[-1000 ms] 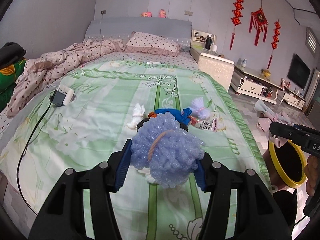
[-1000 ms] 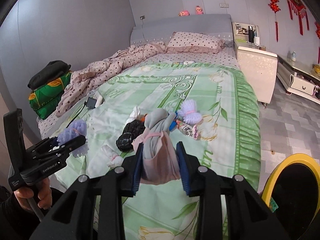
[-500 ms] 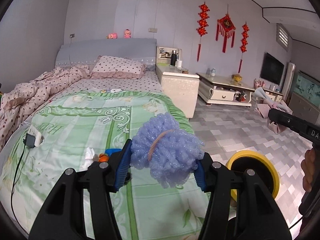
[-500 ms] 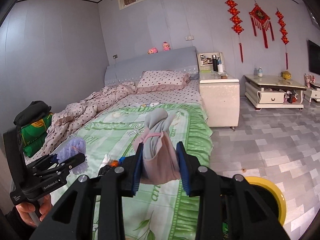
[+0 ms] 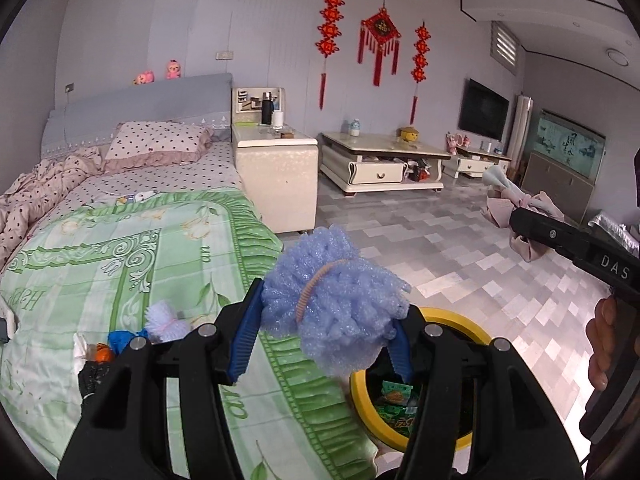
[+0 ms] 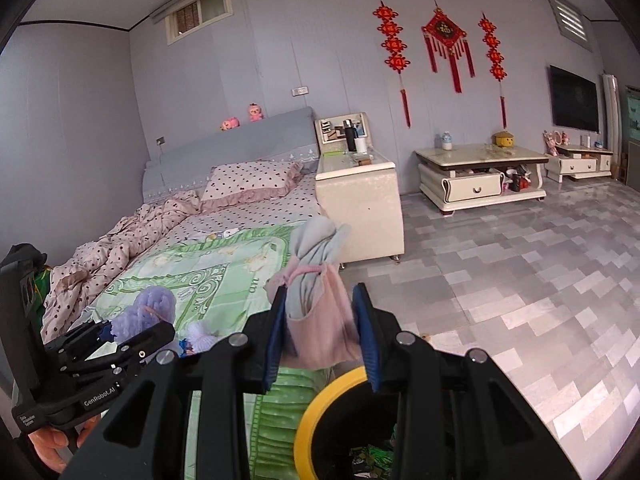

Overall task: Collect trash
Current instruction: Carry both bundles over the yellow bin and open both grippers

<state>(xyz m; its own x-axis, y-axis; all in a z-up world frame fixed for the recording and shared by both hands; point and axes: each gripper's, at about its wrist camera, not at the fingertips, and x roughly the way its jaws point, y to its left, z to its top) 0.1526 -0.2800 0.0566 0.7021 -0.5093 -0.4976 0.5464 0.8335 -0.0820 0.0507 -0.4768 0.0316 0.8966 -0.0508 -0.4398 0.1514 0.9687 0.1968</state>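
Both my tongs swung off bed (image 5: 120, 248) toward floor, yellow-rimmed bin (image 5: 472, 322) now under them. My left tongs (image 5: 324, 340) clamp blue foam ball (image 5: 332, 300), over bed edge beside bin. My right tongs (image 6: 320, 332) clamp pink-grey cloth bundle (image 6: 316, 316) above bin rim. Green wrappers lie in bin. More scraps (image 5: 160, 322) remain on green bedspread.

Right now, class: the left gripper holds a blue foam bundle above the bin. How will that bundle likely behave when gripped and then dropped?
The foam bundle looks soft: it bulges around the left gripper pads, so it probably squashes rather than resists. Its airy, netted texture suggests it is light for its bulk. Released over the bin, it would likely fall slowly and might bounce off the rim.
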